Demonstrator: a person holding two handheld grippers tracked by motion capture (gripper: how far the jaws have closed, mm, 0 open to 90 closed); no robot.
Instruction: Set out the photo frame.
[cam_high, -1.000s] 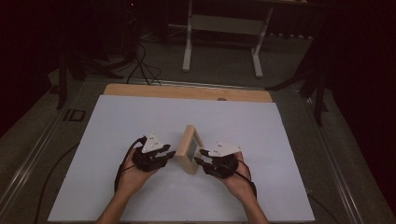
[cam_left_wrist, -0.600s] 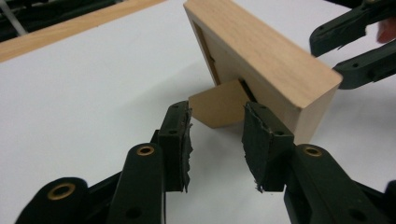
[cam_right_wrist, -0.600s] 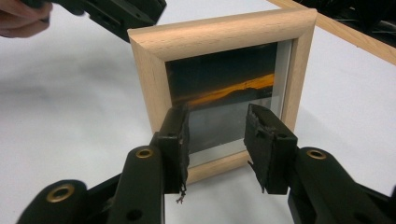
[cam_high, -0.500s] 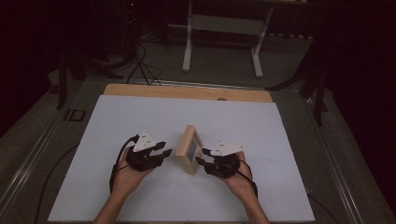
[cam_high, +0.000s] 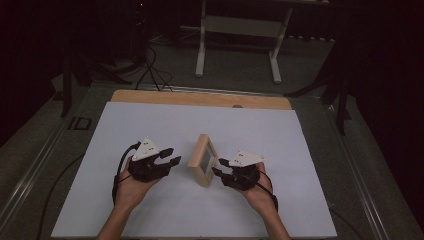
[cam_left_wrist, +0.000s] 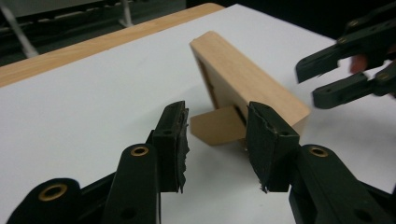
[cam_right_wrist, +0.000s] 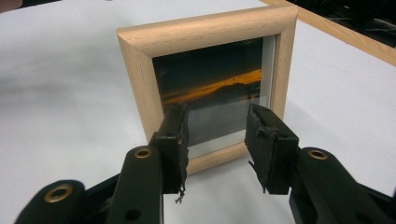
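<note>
Two claws spread, nothing pinched | wooden picture frame upright between them | white tabletop | room dark

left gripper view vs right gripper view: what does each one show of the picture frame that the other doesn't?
Left gripper view: the frame's plain wooden back and side, and its fold-out stand propped on the white sheet, seen between the left gripper's open jaws. The right gripper shows beyond the frame.

Right gripper view: the front, with a photo of an orange sunset streak behind glass, beyond the right gripper's open jaws.

Both: the frame upright on the white sheet, wooden table edge behind, nothing gripped.
</note>
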